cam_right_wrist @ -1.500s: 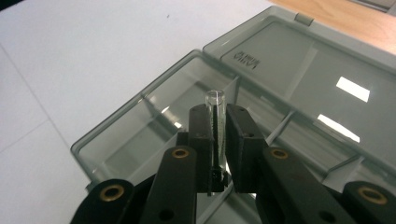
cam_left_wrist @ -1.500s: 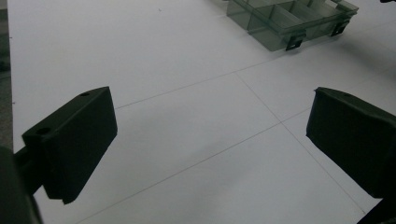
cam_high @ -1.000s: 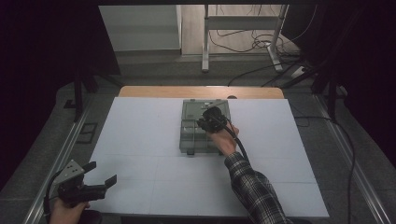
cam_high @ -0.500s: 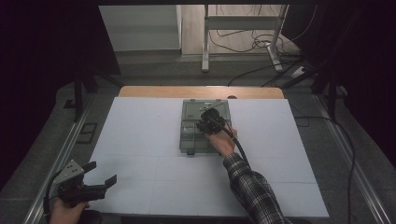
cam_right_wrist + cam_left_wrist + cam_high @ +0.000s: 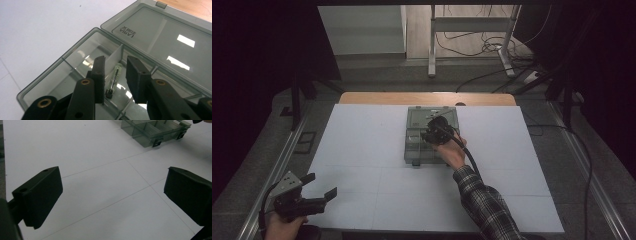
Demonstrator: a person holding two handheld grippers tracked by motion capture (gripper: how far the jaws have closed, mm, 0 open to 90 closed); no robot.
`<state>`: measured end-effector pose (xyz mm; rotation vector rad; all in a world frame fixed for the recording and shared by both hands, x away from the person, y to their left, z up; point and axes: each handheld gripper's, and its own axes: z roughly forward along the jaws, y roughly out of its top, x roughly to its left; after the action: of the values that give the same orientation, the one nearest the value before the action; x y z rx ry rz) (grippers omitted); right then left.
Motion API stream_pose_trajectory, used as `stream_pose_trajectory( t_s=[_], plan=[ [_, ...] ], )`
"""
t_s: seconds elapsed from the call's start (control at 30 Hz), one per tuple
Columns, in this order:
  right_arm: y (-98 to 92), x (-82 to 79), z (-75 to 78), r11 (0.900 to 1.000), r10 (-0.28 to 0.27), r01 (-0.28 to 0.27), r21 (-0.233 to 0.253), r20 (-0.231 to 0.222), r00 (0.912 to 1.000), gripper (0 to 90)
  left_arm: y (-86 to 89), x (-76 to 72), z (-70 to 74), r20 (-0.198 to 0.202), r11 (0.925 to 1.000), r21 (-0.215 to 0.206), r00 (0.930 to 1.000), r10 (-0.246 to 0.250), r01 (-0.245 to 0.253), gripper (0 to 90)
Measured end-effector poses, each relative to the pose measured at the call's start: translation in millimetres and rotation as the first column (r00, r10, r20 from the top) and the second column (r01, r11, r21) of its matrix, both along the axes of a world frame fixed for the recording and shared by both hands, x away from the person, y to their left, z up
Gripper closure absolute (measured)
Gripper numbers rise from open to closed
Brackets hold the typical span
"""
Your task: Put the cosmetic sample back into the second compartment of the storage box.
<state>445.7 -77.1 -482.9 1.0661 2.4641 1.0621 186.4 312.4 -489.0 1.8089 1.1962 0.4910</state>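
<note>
A smoky clear compartment box [image 5: 416,150] lies in the middle of the white table, its lid [image 5: 424,116] open flat on the far side. My right gripper [image 5: 433,133] hovers over the box's compartments. In the right gripper view its jaws [image 5: 115,67] stand a little apart and hold nothing. Below the gap, a small slim metal-and-clear piece [image 5: 114,80] lies in a compartment beside a divider [image 5: 113,58]. The lid [image 5: 162,37] bears printed lettering. My left gripper [image 5: 321,184] sits open at the table's near left corner, with nothing between its jaws [image 5: 112,192].
The white table top [image 5: 362,145] is marked with thin grid lines. A wooden strip [image 5: 382,98] runs along its far edge. The box [image 5: 150,132] appears far off in the left gripper view. Cables and a table leg lie on the floor beyond.
My right gripper has edged slightly nearer and lower over the box. The left gripper has stayed put.
</note>
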Motion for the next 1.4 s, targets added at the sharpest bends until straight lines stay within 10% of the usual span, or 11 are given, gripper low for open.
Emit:
stream_pose_trajectory(
  t_s=[1.4],
  plan=[
    [-22.2,-30.0,11.5,0.997,0.069,-0.068,0.027,-0.051,0.9963,24.0,-1.2,6.3,-0.2,0.001,0.9996,-0.023,0.9998,-0.019,0.019,2.3]
  ],
)
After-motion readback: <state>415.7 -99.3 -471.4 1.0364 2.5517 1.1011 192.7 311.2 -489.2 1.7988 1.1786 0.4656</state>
